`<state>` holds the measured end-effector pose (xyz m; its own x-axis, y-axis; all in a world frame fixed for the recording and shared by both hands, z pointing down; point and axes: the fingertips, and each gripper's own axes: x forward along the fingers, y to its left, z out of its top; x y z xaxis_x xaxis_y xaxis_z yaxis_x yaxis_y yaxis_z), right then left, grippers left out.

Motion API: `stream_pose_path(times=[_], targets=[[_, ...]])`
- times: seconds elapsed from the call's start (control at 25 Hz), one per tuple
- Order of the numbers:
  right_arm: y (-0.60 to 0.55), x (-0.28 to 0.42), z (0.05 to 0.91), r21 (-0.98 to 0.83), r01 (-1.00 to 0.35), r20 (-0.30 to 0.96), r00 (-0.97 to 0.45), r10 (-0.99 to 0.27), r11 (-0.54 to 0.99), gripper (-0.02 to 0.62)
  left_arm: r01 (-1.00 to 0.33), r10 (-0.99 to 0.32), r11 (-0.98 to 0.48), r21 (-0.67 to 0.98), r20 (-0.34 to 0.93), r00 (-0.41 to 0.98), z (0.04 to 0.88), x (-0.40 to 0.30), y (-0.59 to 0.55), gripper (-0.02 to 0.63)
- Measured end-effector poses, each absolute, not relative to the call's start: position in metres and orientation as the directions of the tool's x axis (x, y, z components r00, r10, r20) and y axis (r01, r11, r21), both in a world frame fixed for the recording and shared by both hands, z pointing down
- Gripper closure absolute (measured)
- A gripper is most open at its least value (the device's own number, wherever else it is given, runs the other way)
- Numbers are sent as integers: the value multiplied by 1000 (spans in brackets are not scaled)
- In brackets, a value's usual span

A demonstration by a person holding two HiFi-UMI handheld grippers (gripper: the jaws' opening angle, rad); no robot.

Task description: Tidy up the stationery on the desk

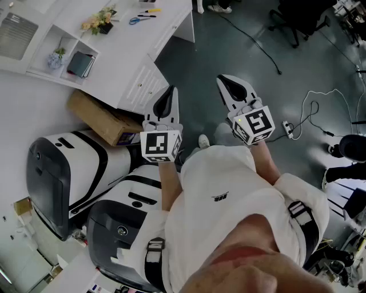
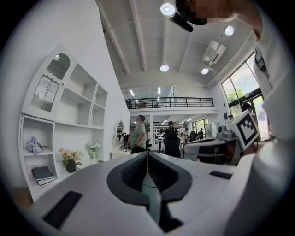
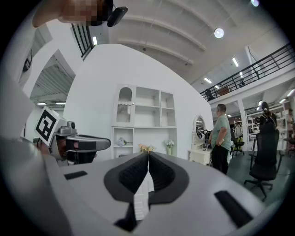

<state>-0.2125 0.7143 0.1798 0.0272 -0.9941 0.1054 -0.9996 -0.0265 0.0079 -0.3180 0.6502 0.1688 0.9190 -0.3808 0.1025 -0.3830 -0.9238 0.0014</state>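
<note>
Blue-handled scissors: lying flat at the far end of the white worktop, well apart from both grippers.
Pens: a yellow pen and a dark pen lie just beside the scissors, roughly parallel to each other.
Flowers: a small bunch stands on the worktop, to the left of the scissors.
Shelf unit: a dark notebook sits in one compartment, and pale blue flowers sit in the neighbouring one.
Cardboard box: on the floor, tucked against the foot of the worktop.
Left gripper: jaws pressed together with nothing between them, held roughly level over the dark floor, short of the worktop's corner.
Right gripper: jaws likewise closed and empty, held beside the left one without touching it.
Background: a person in a green shirt stands further back in the hall.
</note>
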Motion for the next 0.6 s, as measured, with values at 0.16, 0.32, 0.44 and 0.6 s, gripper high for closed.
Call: stream_pose_path(times=[0.16, 0.32, 0.44, 0.6], targets=[[697, -207, 182, 14, -1000, 111, 28, -993, -27, 598, -388, -386, -922, 4, 98, 917, 170, -313, 632, 606], [679, -199, 185, 5, -1000, 119, 30, -992, -30, 598, -383, -381, -924, 4, 101, 919, 172, -305, 615, 606], [664, -192, 189, 3, -1000, 123, 28, -992, -28, 598, -383, -381, -924, 1, 103, 919, 174, -297, 601, 606], [640, -177, 194, 2, -1000, 130, 22, -991, -22, 598, -391, -389, -920, -1, 109, 915, 179, -282, 576, 606]])
